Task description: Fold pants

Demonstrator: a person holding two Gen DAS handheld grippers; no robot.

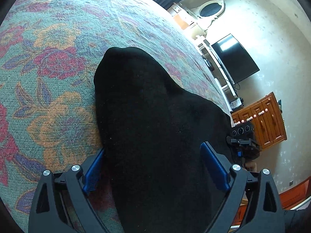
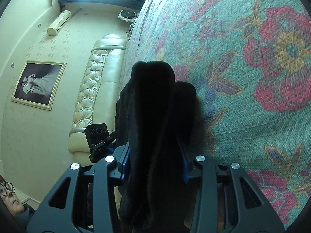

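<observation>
The black pants lie bunched on the floral bedspread. In the left wrist view my left gripper straddles the cloth with its blue pads wide apart, one on each side of the fabric. In the right wrist view my right gripper is closed on a thick fold of the pants, which stands up between the blue pads and drapes over them. The other gripper shows at the edge of each view, in the left wrist view and in the right wrist view.
The bedspread fills most of both views. A cream padded headboard and a framed picture lie past the bed. A television and a wooden cabinet stand by the wall.
</observation>
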